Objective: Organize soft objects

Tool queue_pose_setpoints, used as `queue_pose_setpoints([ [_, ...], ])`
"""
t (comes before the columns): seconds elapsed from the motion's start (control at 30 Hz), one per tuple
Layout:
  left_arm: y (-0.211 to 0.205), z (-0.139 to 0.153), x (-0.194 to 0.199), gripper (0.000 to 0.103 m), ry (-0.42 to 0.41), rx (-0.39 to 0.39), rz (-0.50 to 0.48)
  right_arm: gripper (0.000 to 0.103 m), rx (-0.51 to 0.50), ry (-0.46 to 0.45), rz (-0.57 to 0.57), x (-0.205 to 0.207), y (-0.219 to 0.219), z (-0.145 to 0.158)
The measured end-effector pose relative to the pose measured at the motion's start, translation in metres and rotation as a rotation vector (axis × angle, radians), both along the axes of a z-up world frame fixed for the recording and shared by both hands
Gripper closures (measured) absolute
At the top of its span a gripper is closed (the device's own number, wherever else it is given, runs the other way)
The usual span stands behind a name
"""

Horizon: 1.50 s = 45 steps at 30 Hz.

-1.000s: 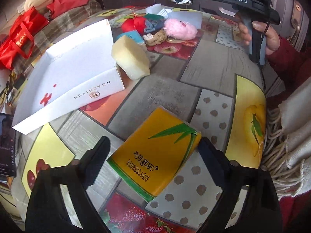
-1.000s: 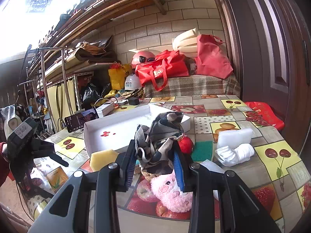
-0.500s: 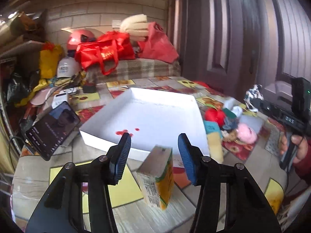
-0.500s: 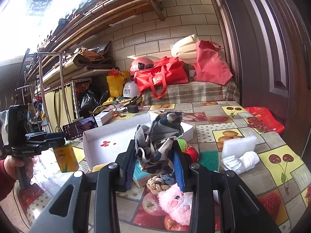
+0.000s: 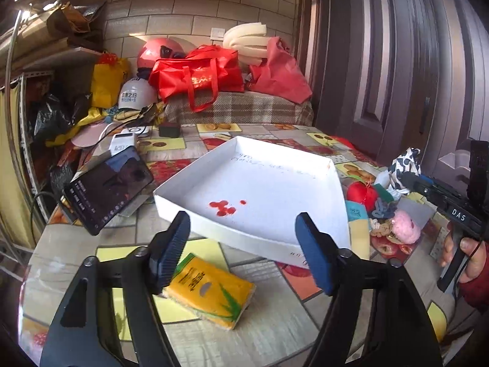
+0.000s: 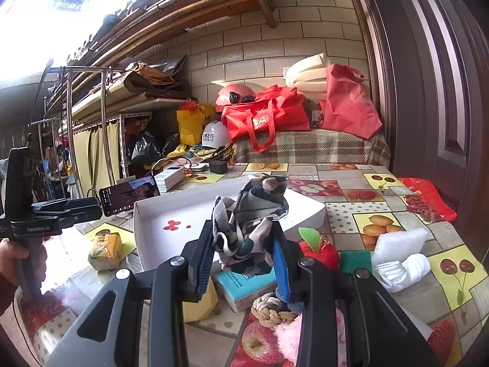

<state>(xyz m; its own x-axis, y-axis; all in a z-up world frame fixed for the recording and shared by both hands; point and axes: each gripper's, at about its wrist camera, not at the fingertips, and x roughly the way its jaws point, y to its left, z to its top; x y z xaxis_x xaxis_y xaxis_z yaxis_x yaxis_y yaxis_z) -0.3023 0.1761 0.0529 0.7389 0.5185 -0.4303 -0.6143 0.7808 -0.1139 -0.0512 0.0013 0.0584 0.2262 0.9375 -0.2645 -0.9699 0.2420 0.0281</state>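
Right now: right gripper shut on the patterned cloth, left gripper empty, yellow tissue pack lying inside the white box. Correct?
One error. The tissue pack is not in the white box; it lies on the table in front of the box, below the left gripper, as the left wrist view shows. The rest holds: the right gripper is shut on the patterned cloth, and the left gripper, its jaws opening, holds nothing.
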Motion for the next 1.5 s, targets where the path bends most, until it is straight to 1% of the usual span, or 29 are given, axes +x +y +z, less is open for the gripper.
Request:
queue_pose_setpoints([
  [0.03,0.002,-0.004,-0.005,0.007,0.027,-0.017,0.023,0.068,-0.007,0.001,0.004,0.000,0.002,0.000],
  [0.07,0.006,-0.009,-0.010,0.007,0.052,-0.045,0.038,0.068,-0.012,0.000,0.011,-0.001,0.002,0.000],
  [0.1,0.011,-0.013,-0.012,0.007,0.072,-0.094,0.047,0.068,-0.013,-0.002,0.017,-0.002,0.002,-0.001],
  [0.2,0.026,-0.023,-0.017,0.000,0.052,-0.251,0.073,0.068,-0.008,-0.013,0.024,-0.004,0.002,0.000],
  [0.27,0.030,-0.028,-0.011,0.000,0.054,-0.334,0.101,0.068,-0.007,-0.015,0.024,-0.004,0.001,0.000],
  [0.37,0.027,-0.035,0.008,0.000,0.076,-0.409,0.151,0.068,-0.010,-0.012,0.023,-0.004,0.002,0.000],
  [0.47,0.030,-0.050,0.031,0.000,0.146,-0.458,0.206,0.068,-0.011,-0.009,0.024,-0.004,0.002,0.001],
  [0.5,0.033,-0.054,0.038,0.000,0.174,-0.454,0.231,0.068,-0.011,-0.009,0.024,-0.004,0.002,0.001],
  [0.53,0.034,-0.054,0.045,0.000,0.199,-0.420,0.257,0.068,-0.009,-0.007,0.024,-0.004,0.002,0.001],
  [0.57,0.037,-0.053,0.050,0.000,0.206,-0.410,0.266,0.068,-0.008,-0.006,0.024,-0.004,0.002,0.001],
  [0.6,0.041,-0.054,0.052,0.006,0.205,-0.407,0.265,0.068,-0.006,-0.002,0.024,-0.003,0.002,0.001],
  [0.67,0.043,-0.053,0.058,0.031,0.247,-0.359,0.237,0.068,-0.004,0.005,0.023,-0.002,0.002,0.000],
  [0.7,0.041,-0.052,0.058,0.051,0.257,-0.340,0.204,0.068,-0.001,0.008,0.023,-0.002,0.002,0.000],
  [0.77,0.036,-0.051,0.054,0.051,0.275,-0.316,0.161,0.068,0.003,0.015,0.023,-0.001,0.001,0.000],
  [0.83,0.031,-0.046,0.045,0.051,0.253,-0.290,0.136,0.068,0.002,0.023,0.023,0.000,0.002,-0.001],
  [0.87,0.026,-0.041,0.039,0.051,0.229,-0.261,0.133,0.068,-0.001,0.026,0.023,0.001,0.002,-0.001],
  [0.93,0.014,-0.030,0.032,0.051,0.189,-0.178,0.133,0.068,-0.001,0.029,0.022,0.002,0.002,-0.001],
  [1.0,0.001,-0.018,0.026,0.051,0.106,-0.097,0.099,0.068,0.011,0.027,0.020,0.001,0.000,0.000],
  [1.03,-0.005,-0.012,0.025,0.051,0.080,-0.044,0.107,0.068,0.020,0.025,0.020,0.000,-0.001,0.001],
  [1.1,-0.016,-0.004,0.023,0.051,-0.011,0.033,0.076,0.068,0.030,0.017,0.019,-0.003,0.001,0.002],
  [1.17,-0.022,0.001,0.029,0.051,-0.048,0.102,0.084,0.068,0.030,0.007,0.018,-0.006,0.006,0.002],
  [1.27,-0.022,0.008,0.042,0.051,-0.093,0.175,0.085,0.068,0.033,-0.003,0.012,-0.009,0.014,0.002],
  [1.3,-0.019,0.009,0.049,0.051,-0.092,0.192,0.086,0.068,0.032,-0.001,0.010,-0.009,0.017,0.002],
  [1.33,-0.014,0.008,0.055,0.051,-0.090,0.192,0.087,0.068,0.029,0.004,0.008,-0.008,0.020,0.001],
  [1.43,0.003,0.005,0.071,0.051,-0.093,0.157,0.096,0.068,0.015,0.028,-0.008,-0.001,0.030,-0.002],
  [1.5,0.014,0.003,0.081,0.051,-0.097,0.148,0.113,0.068,-0.007,0.051,-0.021,0.006,0.040,-0.006],
])
